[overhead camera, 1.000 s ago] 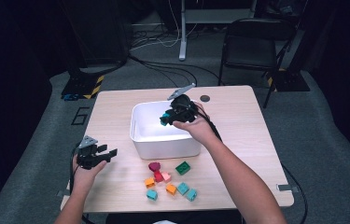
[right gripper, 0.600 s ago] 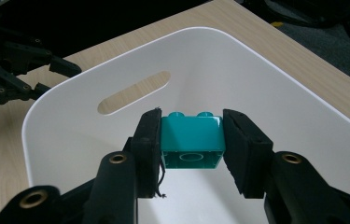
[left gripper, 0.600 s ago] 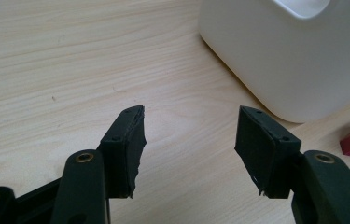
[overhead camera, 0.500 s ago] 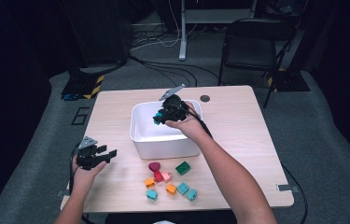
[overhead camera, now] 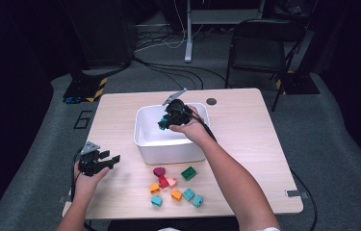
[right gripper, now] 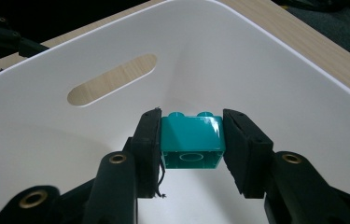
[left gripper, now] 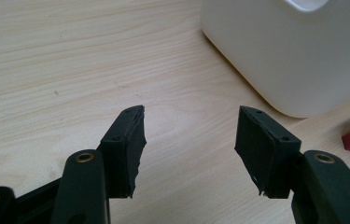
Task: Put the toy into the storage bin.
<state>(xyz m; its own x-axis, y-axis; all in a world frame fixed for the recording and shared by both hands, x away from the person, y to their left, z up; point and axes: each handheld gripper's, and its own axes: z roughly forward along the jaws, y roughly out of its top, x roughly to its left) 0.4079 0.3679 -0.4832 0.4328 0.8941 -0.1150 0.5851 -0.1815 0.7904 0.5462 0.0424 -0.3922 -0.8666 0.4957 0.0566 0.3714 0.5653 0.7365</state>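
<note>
desk: light wooden desk (overhead camera: 245, 120), dark room, cables on floor behind
bin: white plastic bin (overhead camera: 144, 139) mid-desk, drop target
right gripper (overhead camera: 164, 123): clamped on teal two-stud plastic brick (right gripper: 192, 141), held inside bin for release
left gripper (overhead camera: 113, 159): jaws wide, empty, parked near left edge
spare bricks (overhead camera: 175, 185): loose near front edge, likely queued

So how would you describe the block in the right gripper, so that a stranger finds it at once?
Look at the white tub in the middle of the wooden table. Over its inside, the right gripper clamps a teal block with two studs on top. The other blocks all lie loose on the table in front of the tub.
</note>
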